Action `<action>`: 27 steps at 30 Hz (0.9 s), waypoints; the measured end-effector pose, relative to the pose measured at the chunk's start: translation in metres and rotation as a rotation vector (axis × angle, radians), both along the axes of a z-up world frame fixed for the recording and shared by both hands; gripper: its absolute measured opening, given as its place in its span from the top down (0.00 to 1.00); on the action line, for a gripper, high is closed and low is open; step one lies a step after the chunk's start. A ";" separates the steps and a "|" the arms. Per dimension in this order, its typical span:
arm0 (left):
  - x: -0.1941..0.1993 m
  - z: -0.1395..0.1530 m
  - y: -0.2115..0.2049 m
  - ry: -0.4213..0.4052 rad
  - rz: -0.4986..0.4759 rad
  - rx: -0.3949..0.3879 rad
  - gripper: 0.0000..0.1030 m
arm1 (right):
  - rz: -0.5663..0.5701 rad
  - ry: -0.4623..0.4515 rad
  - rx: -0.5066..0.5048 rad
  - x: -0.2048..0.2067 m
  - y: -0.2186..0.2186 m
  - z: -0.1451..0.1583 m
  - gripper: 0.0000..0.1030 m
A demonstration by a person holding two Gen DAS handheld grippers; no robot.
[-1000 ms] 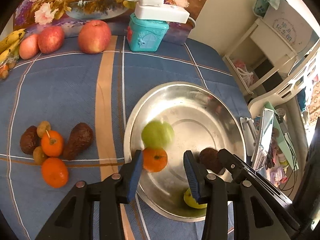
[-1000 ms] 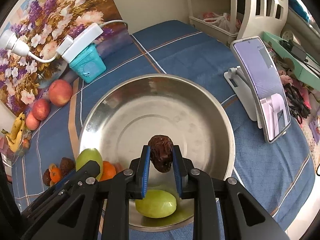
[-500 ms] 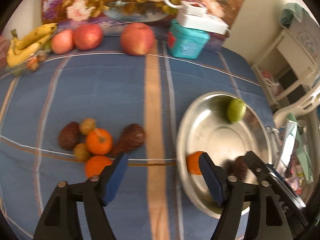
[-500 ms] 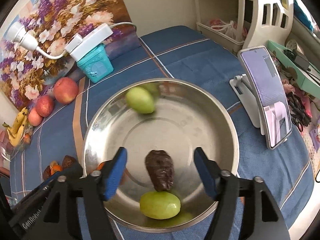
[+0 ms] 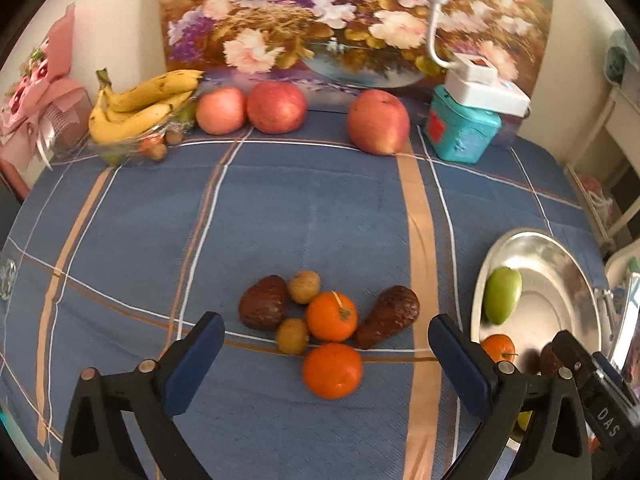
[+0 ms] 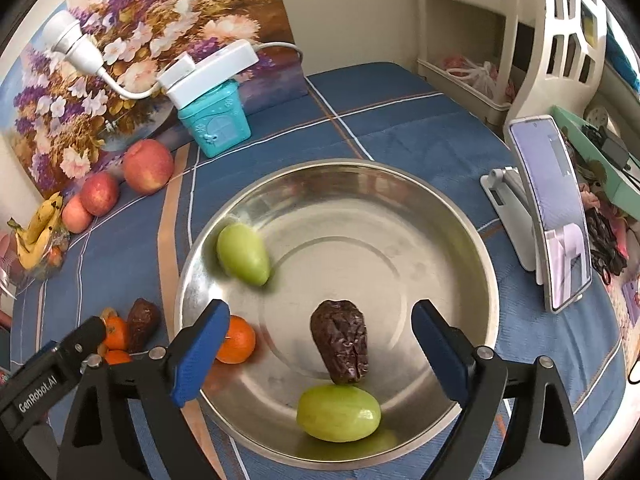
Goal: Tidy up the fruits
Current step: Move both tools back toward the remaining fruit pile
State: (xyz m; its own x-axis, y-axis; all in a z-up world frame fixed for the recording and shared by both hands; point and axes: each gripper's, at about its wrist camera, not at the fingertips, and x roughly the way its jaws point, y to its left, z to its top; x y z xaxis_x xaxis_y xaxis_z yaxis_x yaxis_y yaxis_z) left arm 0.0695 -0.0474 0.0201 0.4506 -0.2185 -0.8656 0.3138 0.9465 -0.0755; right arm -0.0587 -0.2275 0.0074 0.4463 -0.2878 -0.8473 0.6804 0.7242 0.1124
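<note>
Faced a round table under a blue plaid cloth (image 5: pixel 280 220), backed by a flower painting (image 5: pixel 320 20) against a cream wall. In the left wrist view, found the left gripper (image 5: pixel 326 364) spread wide and empty, hanging over a small cluster of fruit at the near middle: two oranges (image 5: pixel 332 370), two wrinkled brown fruits (image 5: pixel 387 316) and two small tan ones (image 5: pixel 304 287), bunched touching one another, presumably waiting as the next picks. Along the far edge stood three apples (image 5: pixel 378 122), bananas in a glass dish (image 5: pixel 140 104) at far left, and a teal box (image 5: pixel 460 132) with a white power strip on top, likely not part of the sorting. At the right edge showed the steel bowl (image 5: pixel 560 248), the evident collecting place. In the right wrist view, hovered the right gripper (image 6: pixel 320 352), equally wide and carrying nothing, above the near half of that bowl (image 6: pixel 460 216). Inside lay a brown wrinkled fruit (image 6: pixel 340 342) directly between the fingers, touching a green fruit (image 6: pixel 338 418) nearer the rim; another green fruit (image 6: pixel 242 254), blurred, sat high on the left wall, seemingly unsettled on the slope. An orange (image 6: pixel 236 339) rested at the left inside wall. Off to the right stood a phone on a stand (image 6: pixel 552 216), beyond it white shelving and clutter.
</note>
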 end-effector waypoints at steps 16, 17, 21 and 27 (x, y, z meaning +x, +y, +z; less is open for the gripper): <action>0.024 0.010 0.058 -0.020 0.134 -0.059 0.00 | 0.161 -0.005 -0.022 0.024 0.039 0.002 0.10; 0.025 0.010 0.062 -0.016 0.139 -0.061 0.00 | 0.171 -0.009 -0.022 0.025 0.042 0.002 0.10; 0.031 0.010 0.082 0.004 0.179 -0.087 0.00 | 0.235 -0.018 -0.001 0.037 0.061 0.003 0.10; 0.040 0.011 0.107 0.000 0.230 -0.116 0.00 | 0.327 -0.015 0.029 0.059 0.096 0.004 0.10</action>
